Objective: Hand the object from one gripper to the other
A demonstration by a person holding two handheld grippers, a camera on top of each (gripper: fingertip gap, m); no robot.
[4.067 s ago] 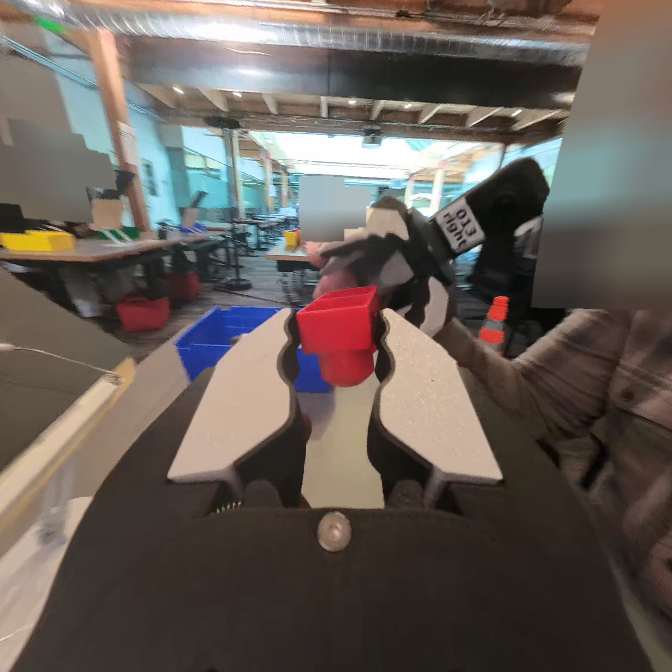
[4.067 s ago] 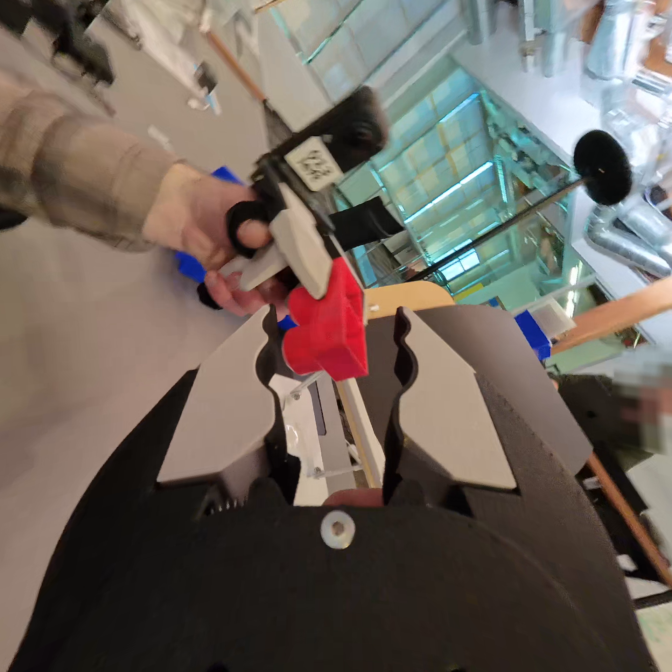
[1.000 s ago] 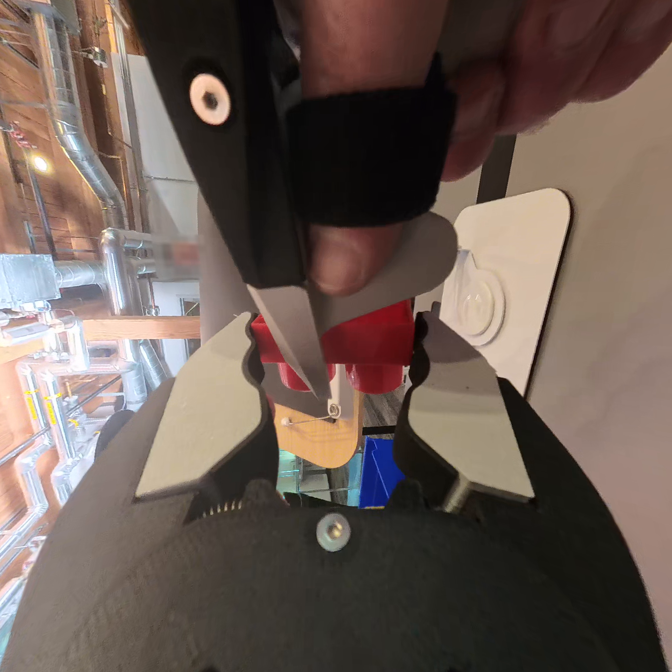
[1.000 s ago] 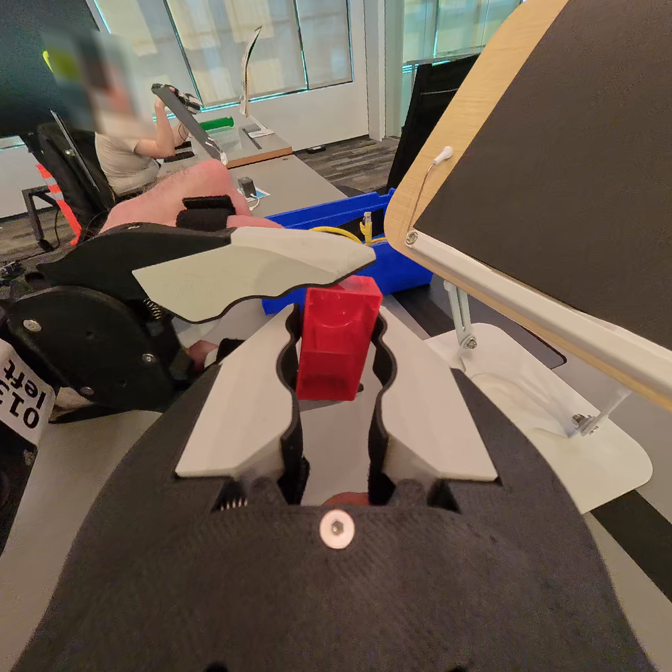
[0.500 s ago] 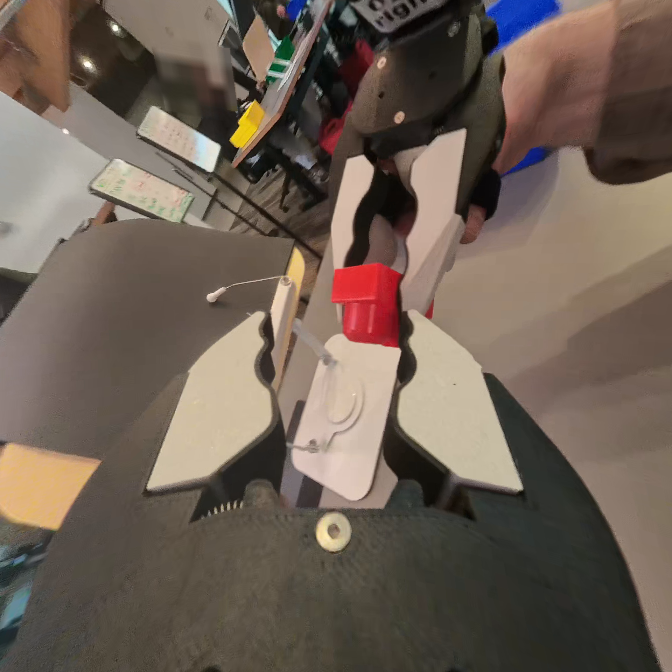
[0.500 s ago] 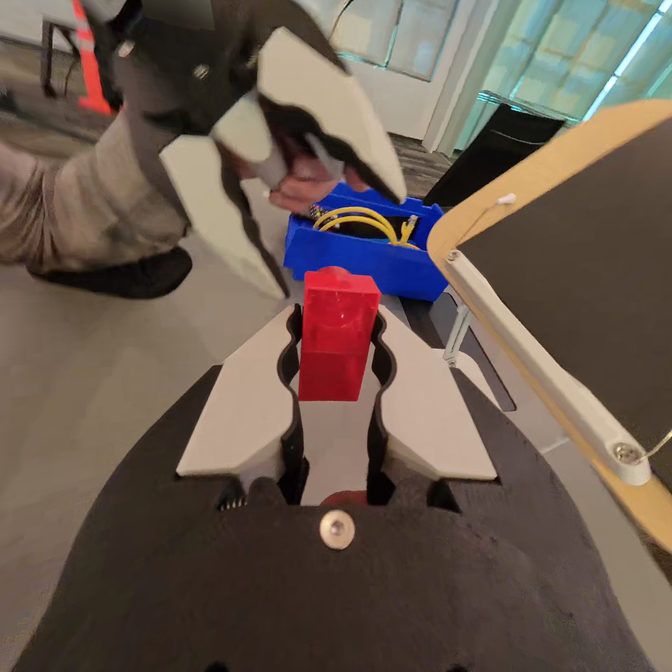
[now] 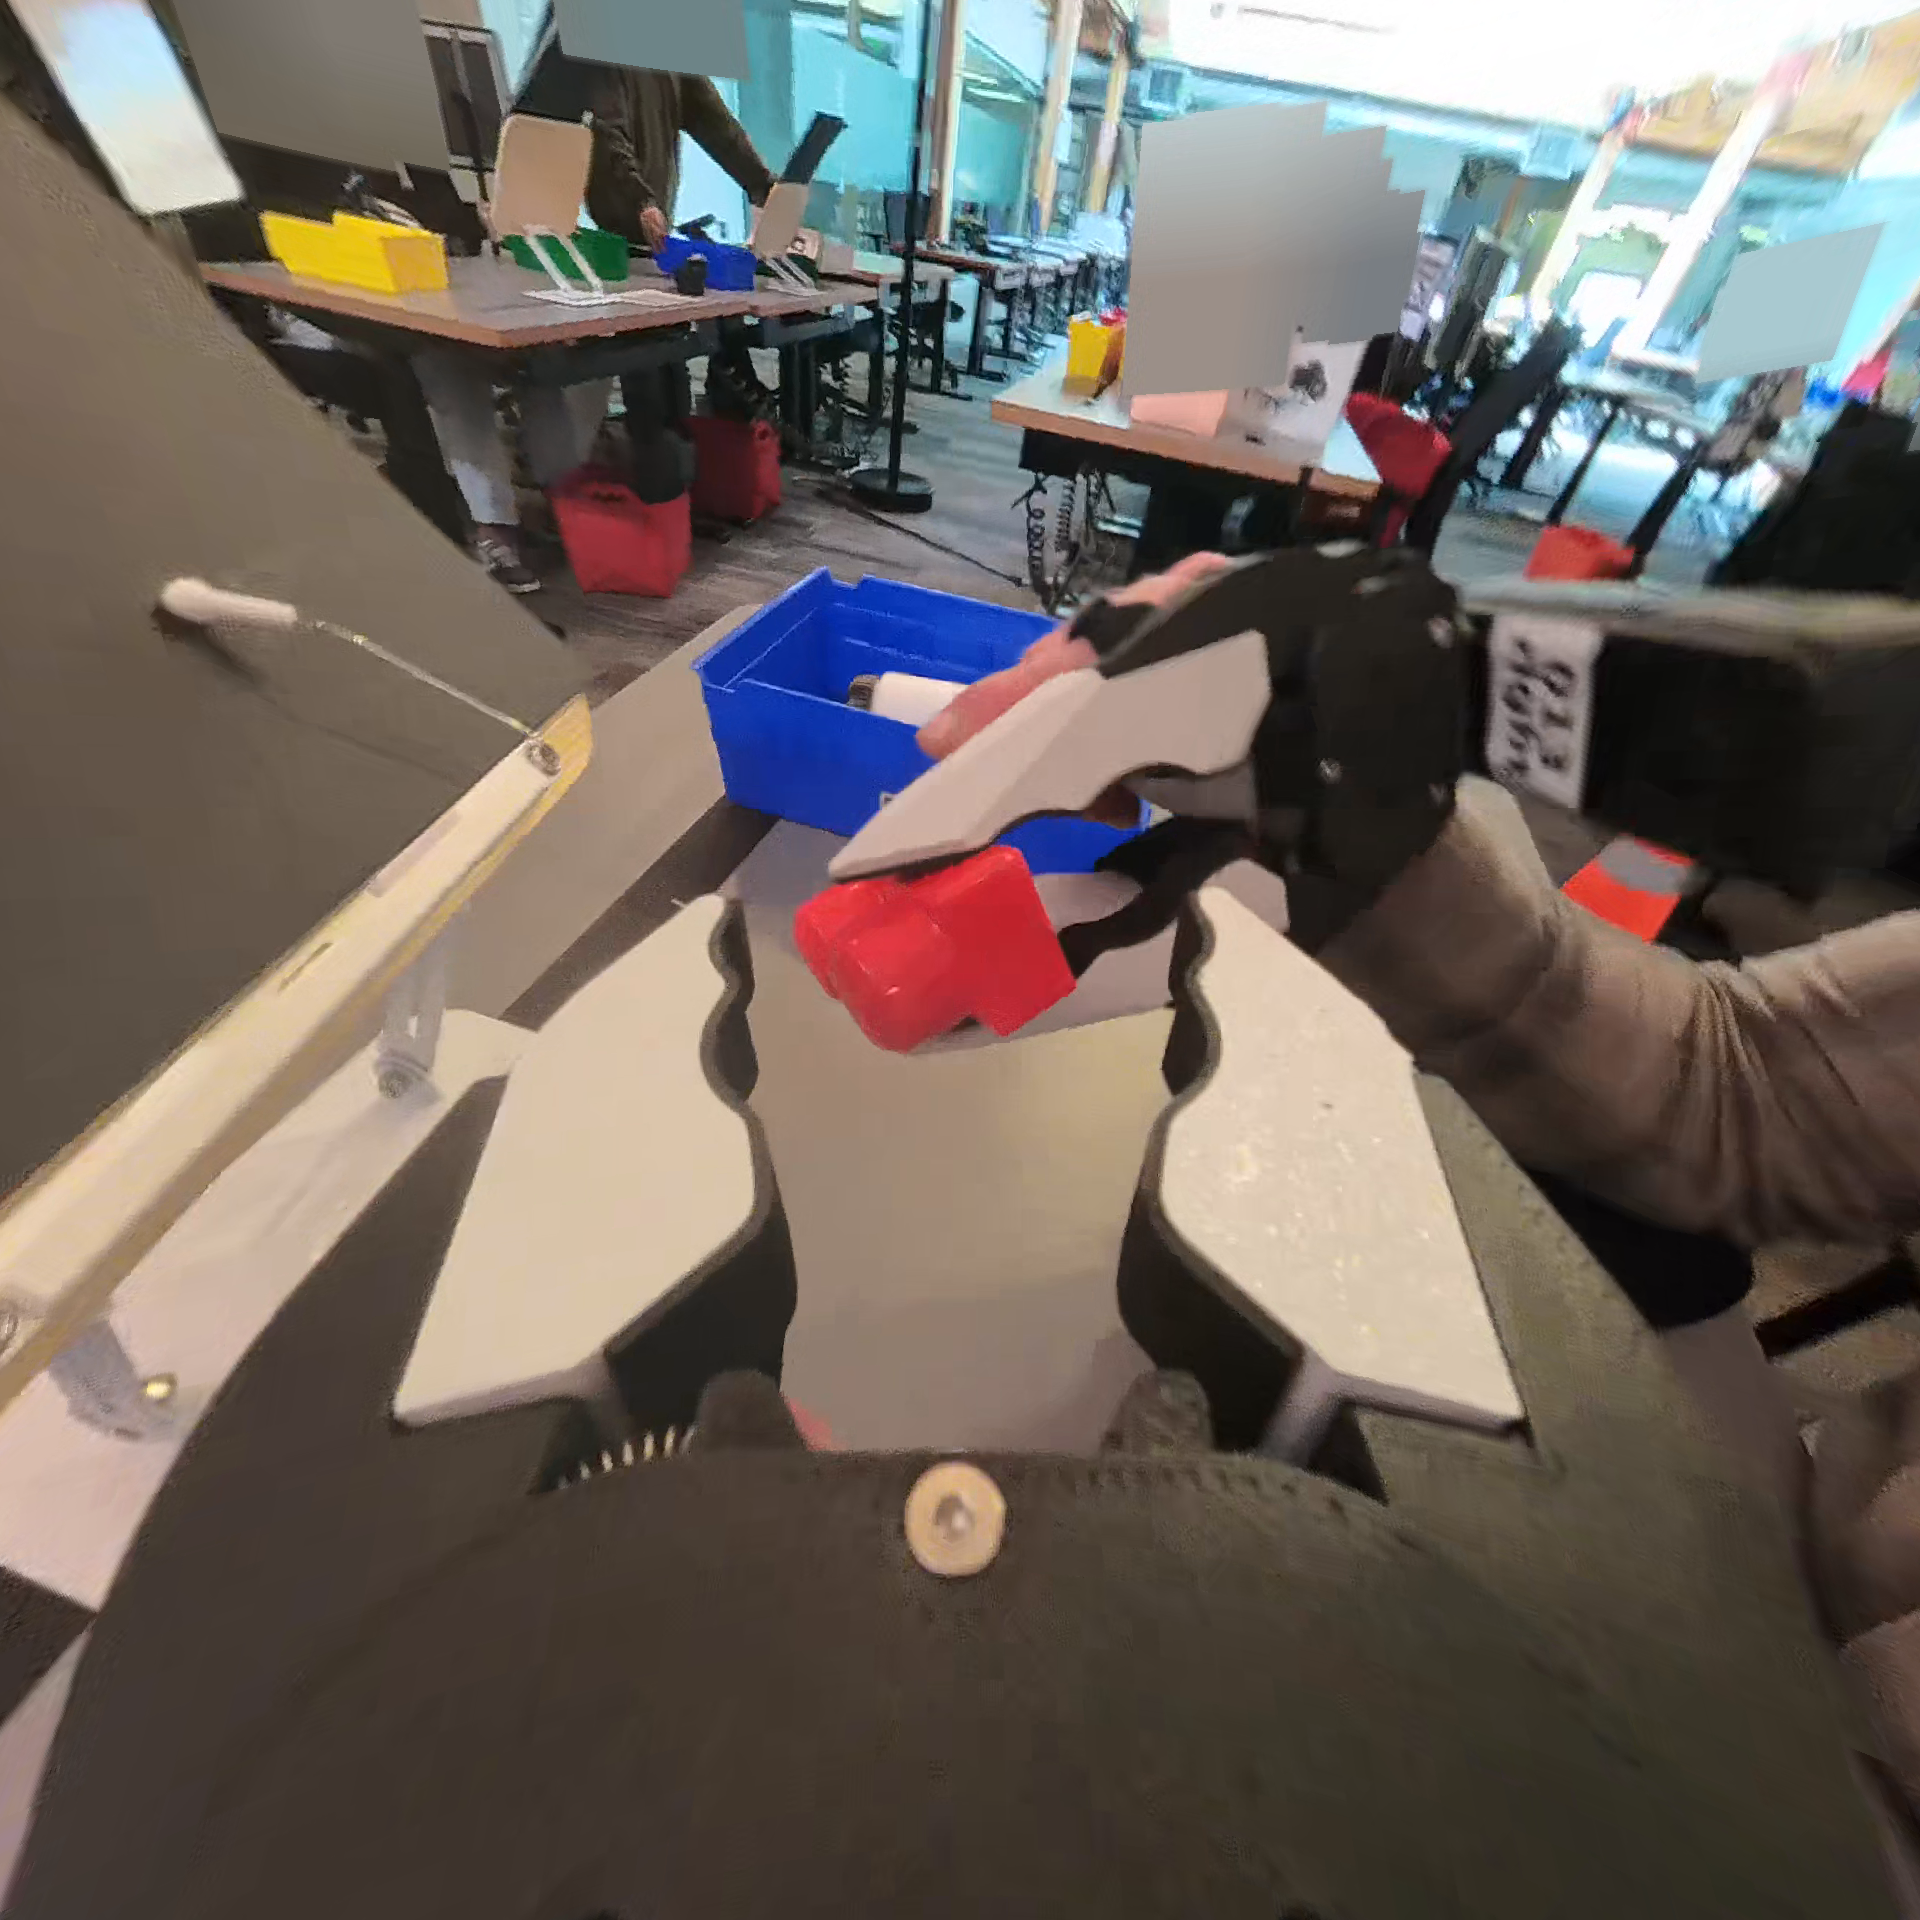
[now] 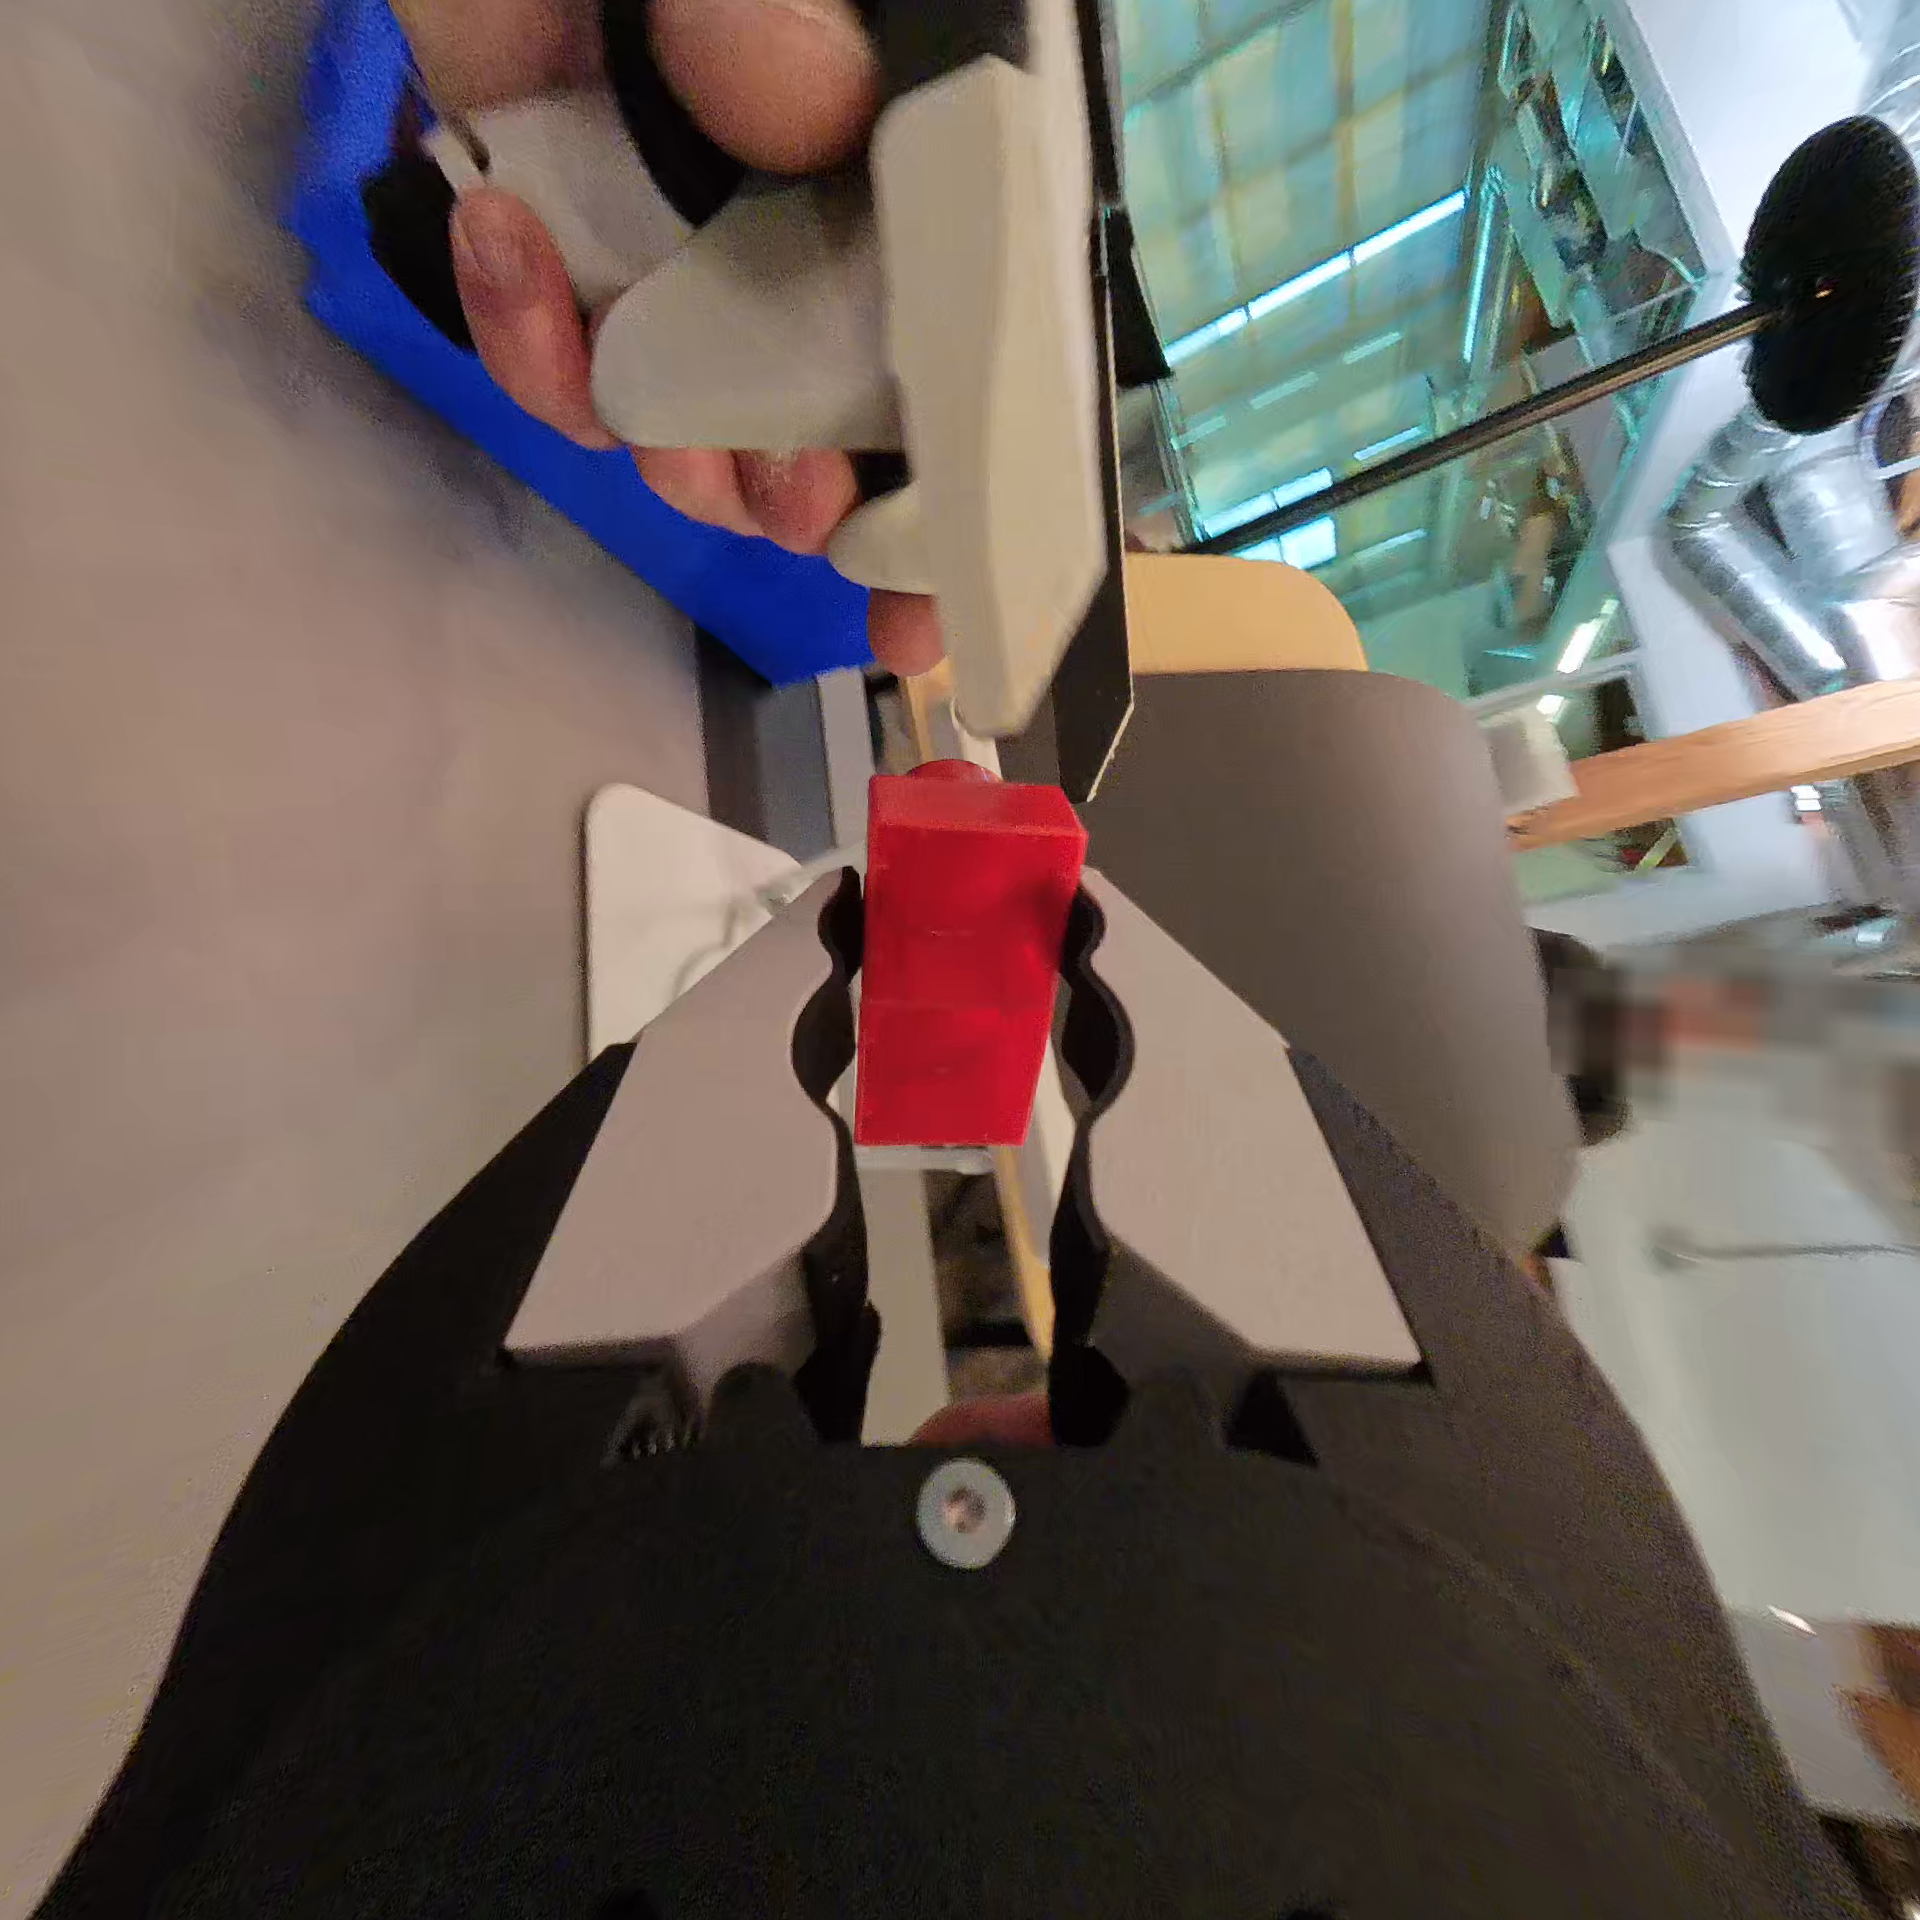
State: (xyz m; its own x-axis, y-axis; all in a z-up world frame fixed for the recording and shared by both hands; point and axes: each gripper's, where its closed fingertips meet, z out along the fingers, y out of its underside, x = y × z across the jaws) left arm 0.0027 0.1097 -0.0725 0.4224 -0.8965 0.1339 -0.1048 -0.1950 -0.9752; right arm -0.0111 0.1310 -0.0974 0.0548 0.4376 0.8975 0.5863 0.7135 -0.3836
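Note:
The red block (image 7: 935, 945) is gripped between the fingers of my right gripper (image 8: 966, 883), which is shut on it. In the left wrist view the right gripper comes in from the right, its upper finger (image 7: 1049, 748) over the block. My left gripper (image 7: 958, 902) is open and empty. The block hangs just ahead of its fingertips, touching neither finger. In the right wrist view the block (image 8: 966, 977) points toward the left gripper's finger (image 8: 987, 468), which is held by a hand just beyond it.
A blue bin (image 7: 800, 727) stands on the grey table (image 7: 956, 1195) behind the block. A tilted black board with a wooden edge (image 7: 208, 675) on a white base (image 7: 260, 1195) is at the left. Desks, coloured bins and people are farther back.
One second ago both grippers held the block. The left gripper has let go and stays open. Both grippers have turned, and the right one still holds the block.

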